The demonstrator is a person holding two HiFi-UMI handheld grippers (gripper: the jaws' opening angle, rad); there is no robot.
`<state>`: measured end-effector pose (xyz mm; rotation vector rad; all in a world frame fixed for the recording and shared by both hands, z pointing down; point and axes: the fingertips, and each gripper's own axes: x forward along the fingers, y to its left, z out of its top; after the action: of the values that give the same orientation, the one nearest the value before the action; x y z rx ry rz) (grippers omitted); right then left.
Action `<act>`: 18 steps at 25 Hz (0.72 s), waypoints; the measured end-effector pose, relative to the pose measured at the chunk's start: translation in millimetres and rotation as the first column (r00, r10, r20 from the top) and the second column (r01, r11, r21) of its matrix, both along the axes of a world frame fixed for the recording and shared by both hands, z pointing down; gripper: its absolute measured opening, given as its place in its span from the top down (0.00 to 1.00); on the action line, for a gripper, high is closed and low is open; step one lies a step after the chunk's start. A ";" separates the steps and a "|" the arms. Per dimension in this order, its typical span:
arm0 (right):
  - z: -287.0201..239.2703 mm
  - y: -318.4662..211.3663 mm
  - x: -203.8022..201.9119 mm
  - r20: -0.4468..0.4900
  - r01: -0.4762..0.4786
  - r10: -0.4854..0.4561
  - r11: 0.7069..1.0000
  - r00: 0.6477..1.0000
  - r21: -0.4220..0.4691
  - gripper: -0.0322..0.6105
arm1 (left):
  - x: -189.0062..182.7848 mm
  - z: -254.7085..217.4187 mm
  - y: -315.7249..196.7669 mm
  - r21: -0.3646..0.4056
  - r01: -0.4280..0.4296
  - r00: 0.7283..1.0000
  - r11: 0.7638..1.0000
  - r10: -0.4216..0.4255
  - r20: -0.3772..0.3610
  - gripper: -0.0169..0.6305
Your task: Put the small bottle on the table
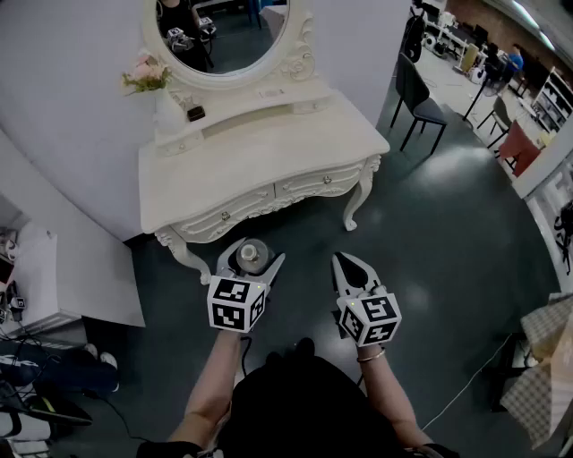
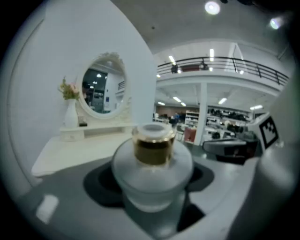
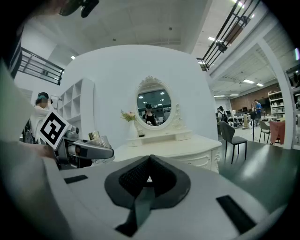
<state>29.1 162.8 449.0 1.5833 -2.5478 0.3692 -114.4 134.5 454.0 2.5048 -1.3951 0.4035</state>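
Bottle (image 2: 152, 161) upright, clamped in L claw (image 1: 254, 258), over floor just short of worktop (image 1: 269, 156) front edge, twd left corner. Worktop lies fwd + up. R claw (image 1: 346, 263) closed, empty, alongside.

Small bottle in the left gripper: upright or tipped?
Upright. The small bottle sits with its gold collar on top, body clamped in the left gripper.

Before you: one cream carved desk (image 1: 260, 152) with drawers, set against a curved white wall (image 1: 63, 116). On it: oval mirror (image 1: 224, 31), white vase (image 1: 167, 109) of flowers. Under you: dark glossy floor (image 1: 448, 233). To your right: dark chair (image 1: 419, 100). Overhead: ceiling lights (image 2: 212, 7), railed balcony (image 2: 225, 63).
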 end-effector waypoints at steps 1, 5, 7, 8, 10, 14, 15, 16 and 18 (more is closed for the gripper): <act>-0.4 -1.1 1.5 0.004 0.002 -0.002 1.000 1.000 0.002 0.94 | 2.3 -0.3 -1.4 0.001 -0.001 1.000 1.000 0.001 0.002 0.45; -0.4 -3.9 7.0 0.026 0.013 -0.013 1.000 1.000 0.008 0.94 | 11.2 0.0 -6.0 0.003 -0.006 1.000 1.000 0.006 0.007 0.45; 0.1 -5.8 9.0 0.029 0.025 -0.025 1.000 0.999 0.009 0.94 | 15.0 -0.1 -8.7 0.004 -0.005 1.000 1.000 0.005 0.007 0.45; 0.4 -7.3 9.8 0.028 0.030 -0.031 0.999 0.999 0.009 0.94 | 16.4 -0.6 -10.6 0.005 -0.003 1.000 1.000 0.003 0.008 0.45; 1.4 -10.2 11.9 0.023 0.037 -0.037 0.999 0.999 0.008 0.94 | 19.3 -0.8 -14.3 0.007 0.000 1.000 1.000 0.000 0.012 0.45; 2.5 -15.0 22.4 0.020 0.032 -0.032 0.999 0.999 0.005 0.94 | 27.6 -1.1 -20.0 0.012 0.006 1.000 1.000 -0.006 0.018 0.45; 1.9 -16.1 25.2 0.022 0.029 -0.029 1.000 0.999 0.007 0.94 | 29.2 -1.7 -21.1 0.015 0.008 1.000 1.000 -0.008 0.021 0.45; 1.1 -17.2 28.0 0.023 0.027 -0.027 1.000 0.999 0.010 0.94 | 30.6 -2.4 -22.2 0.018 0.010 1.000 1.000 -0.010 0.024 0.45; -0.3 -19.6 32.5 0.025 0.024 -0.024 1.000 0.999 0.017 0.94 | 33.1 -3.0 -24.6 0.022 0.012 0.999 1.000 -0.012 0.032 0.45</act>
<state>61.6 143.3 448.7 1.5618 -2.5933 0.3681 -81.3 109.9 451.0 2.5164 -1.4333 0.4308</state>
